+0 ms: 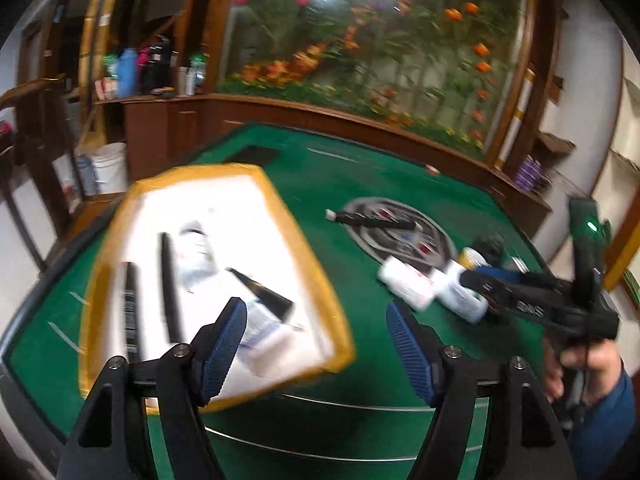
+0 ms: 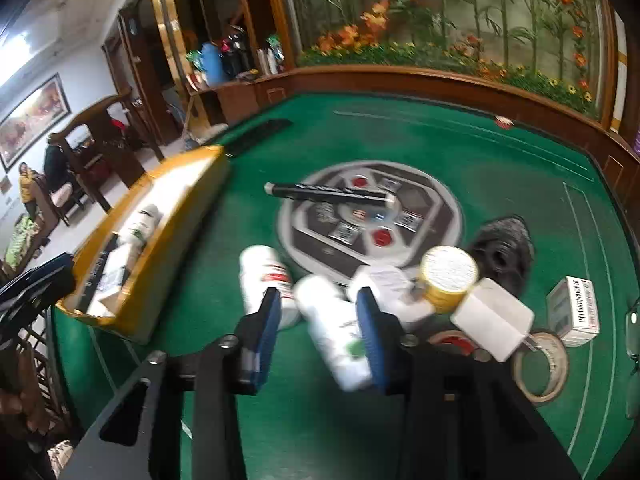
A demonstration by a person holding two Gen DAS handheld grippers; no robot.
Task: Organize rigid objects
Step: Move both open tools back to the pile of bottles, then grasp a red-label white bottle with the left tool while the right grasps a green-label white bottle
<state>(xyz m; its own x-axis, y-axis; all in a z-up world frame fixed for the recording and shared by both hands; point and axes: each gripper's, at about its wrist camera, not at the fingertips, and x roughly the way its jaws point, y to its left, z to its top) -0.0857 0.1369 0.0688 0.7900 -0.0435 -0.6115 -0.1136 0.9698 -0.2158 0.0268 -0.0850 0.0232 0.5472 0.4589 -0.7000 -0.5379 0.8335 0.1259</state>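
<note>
A green felt table (image 2: 460, 148) with a round grey control panel (image 2: 372, 216) at its centre filled both views. On its left part sat a yellow-rimmed white tray (image 1: 304, 236), which held several black pens or tubes and white tubes, blurred in the left wrist view. A long black stick with white ends (image 2: 328, 193) lay across the far edge of the panel.

The right gripper (image 2: 320, 332) was angled down over a cluster of loose things near the panel, its blue-padded fingers spread on either side of a lying white bottle (image 2: 334, 332); whether the pads touched it could not be told. Another white bottle (image 2: 266, 276) lay just left of it. A gold-lidded jar (image 2: 450, 276), a white block (image 2: 494, 320), a tape roll (image 2: 540, 364) and a small barcoded box (image 2: 574, 310) lay to the right.

The left gripper (image 1: 316, 344) hung above the near corner of the tray, fingers wide apart, holding nothing.
</note>
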